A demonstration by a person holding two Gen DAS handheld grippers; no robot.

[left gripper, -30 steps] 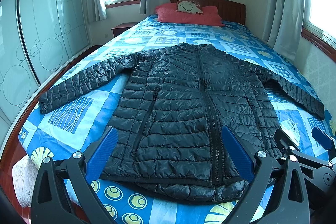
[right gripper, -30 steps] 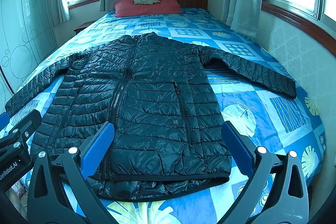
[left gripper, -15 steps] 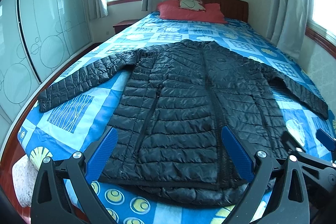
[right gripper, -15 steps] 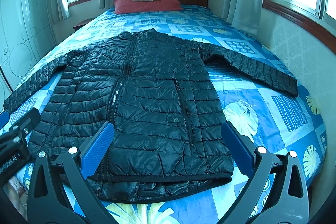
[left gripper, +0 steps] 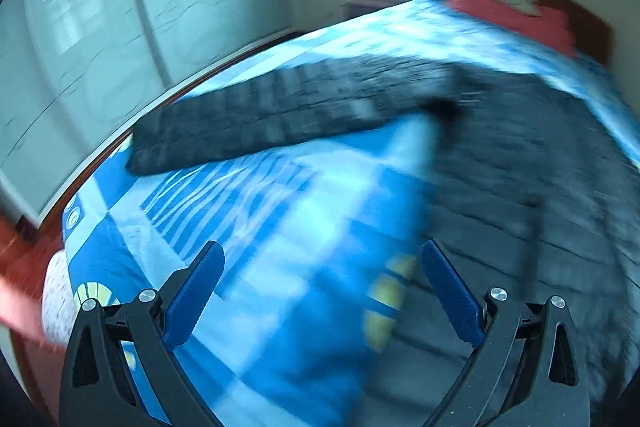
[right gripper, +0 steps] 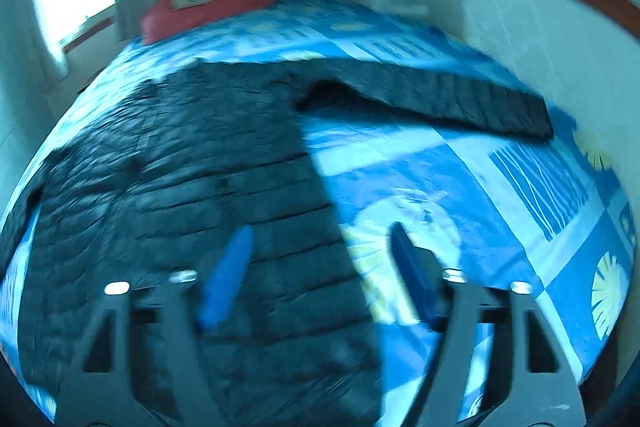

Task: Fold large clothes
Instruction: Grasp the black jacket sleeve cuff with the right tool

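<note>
A black quilted puffer jacket [left gripper: 520, 155] lies flat on the bed with its sleeves spread out. In the left wrist view its left sleeve [left gripper: 256, 119] stretches toward the bed's left edge. My left gripper [left gripper: 320, 267] is open and empty, above the bedspread beside the jacket's left side. In the right wrist view the jacket body [right gripper: 192, 179] fills the left and its right sleeve [right gripper: 452, 99] runs to the right. My right gripper [right gripper: 322, 247] is open and empty over the jacket's right edge. Both views are motion-blurred.
The bed has a blue patterned bedspread [left gripper: 280, 211] and red pillows [right gripper: 204, 3] at the wooden headboard. A glass-fronted wardrobe [left gripper: 80, 39] stands left of the bed. A wall with a window [right gripper: 560, 27] runs close along the bed's right side.
Both grippers have swung apart and moved fast: the left view now faces the left sleeve, the right view faces the right sleeve. The right jaws have narrowed. The jacket has not moved.
</note>
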